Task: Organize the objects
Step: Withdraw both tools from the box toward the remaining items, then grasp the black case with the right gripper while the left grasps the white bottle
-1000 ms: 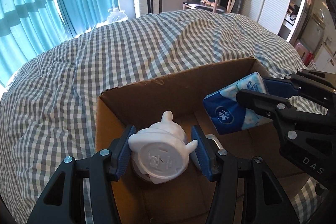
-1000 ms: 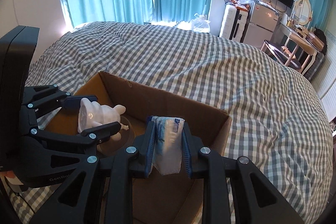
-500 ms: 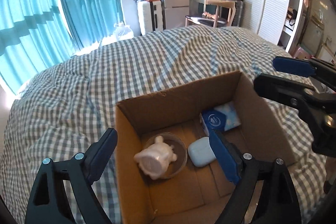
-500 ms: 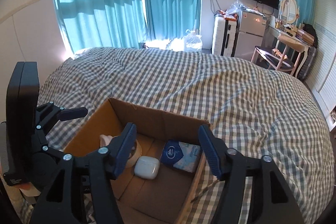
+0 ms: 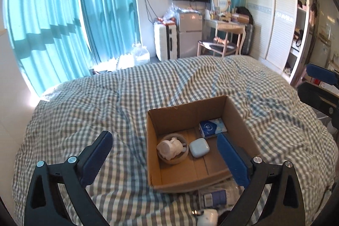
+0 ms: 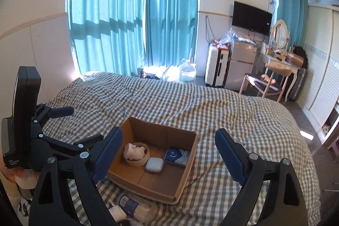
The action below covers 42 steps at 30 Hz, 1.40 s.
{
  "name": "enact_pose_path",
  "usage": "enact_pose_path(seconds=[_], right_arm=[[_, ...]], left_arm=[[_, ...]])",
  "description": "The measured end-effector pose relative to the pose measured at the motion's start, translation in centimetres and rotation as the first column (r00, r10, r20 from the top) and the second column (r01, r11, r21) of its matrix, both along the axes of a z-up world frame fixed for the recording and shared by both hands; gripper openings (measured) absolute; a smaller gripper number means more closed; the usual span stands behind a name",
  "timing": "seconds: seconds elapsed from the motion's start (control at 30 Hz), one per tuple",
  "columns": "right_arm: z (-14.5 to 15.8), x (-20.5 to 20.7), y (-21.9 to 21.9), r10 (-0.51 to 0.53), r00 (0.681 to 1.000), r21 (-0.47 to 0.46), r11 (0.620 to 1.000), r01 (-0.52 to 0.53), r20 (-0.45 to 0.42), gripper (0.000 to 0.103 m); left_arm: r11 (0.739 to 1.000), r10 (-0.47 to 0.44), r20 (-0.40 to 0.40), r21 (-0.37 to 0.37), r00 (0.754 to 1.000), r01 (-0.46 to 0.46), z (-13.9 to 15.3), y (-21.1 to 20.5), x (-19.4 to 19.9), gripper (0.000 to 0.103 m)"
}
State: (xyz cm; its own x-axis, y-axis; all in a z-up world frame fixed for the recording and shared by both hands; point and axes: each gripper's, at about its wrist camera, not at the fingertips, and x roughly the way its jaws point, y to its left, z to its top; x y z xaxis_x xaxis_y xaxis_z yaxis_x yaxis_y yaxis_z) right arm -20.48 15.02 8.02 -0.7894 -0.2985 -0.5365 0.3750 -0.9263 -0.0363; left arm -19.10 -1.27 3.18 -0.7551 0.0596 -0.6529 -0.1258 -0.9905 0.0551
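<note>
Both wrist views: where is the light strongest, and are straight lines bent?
Left wrist view: glare burns out the floor below the curtains, and the wardrobe edges bow. Right wrist view: the same backlight whitens the curtain foot; the cardboard box stays sharp and evenly lit.

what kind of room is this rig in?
Likely a home bedroom: a bed with a checked cover, a vanity with a mirror, a wardrobe. The box sits on the bed.

box [image 5: 186, 118]: matt brown cardboard | bedspread [image 5: 84, 111]: checked cloth | case [image 5: 199, 148]: smooth glossy plastic
</note>
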Motion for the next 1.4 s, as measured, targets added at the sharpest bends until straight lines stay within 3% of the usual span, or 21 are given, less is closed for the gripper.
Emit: enact_pose_path(seconds=[0.37,0.6,0.73,0.93,1.07,1.2,1.4], right_arm=[[3.3,10.5,0.4,0.022,0.995,0.025,0.999,-0.02,-0.094,0.094],[1.3,14.2,0.3,0.044,0.995,0.035,0.999,-0.041,-0.095,0.094],[-1.6,15.0,0.3,0.045,0.997,0.014,0.999,-0.044,-0.067,0.094],[-8.6,14.4,-0.2,0.01,1.0,0.024,1.0,-0.01,0.004,0.094],[-12.6,13.2,-0.7,0.014,0.996,0.015,1.0,-0.016,0.093,0.094],[-16.2,12.7,-1.3,0.028,0.986,0.038,0.999,-0.035,0.166,0.094],[-20.2,12.2,-3.0,0.049,0.968,0.082,0.994,-0.071,0.245,0.094]], left_arm=[[0.999,0.038,-0.057,0.029,0.998,-0.036,2.8,-0.5,8.4,0.102],[0.994,0.093,-0.079,0.058,0.993,-0.089,1.6,-1.5,11.5,0.102],[0.992,0.112,-0.045,0.062,0.993,-0.109,-2.1,-1.9,12.7,0.102],[0.993,0.12,0.025,0.018,0.993,-0.12,-7.8,-1.7,13.1,0.102],[0.993,0.108,0.045,-0.042,0.993,-0.106,-10.8,-1.0,13.6,0.102],[0.995,0.094,0.116,-0.031,0.989,-0.091,-14.0,-0.7,14.0,0.102],[0.992,0.098,0.136,-0.097,0.986,-0.085,-16.0,0.0,14.3,0.102]])
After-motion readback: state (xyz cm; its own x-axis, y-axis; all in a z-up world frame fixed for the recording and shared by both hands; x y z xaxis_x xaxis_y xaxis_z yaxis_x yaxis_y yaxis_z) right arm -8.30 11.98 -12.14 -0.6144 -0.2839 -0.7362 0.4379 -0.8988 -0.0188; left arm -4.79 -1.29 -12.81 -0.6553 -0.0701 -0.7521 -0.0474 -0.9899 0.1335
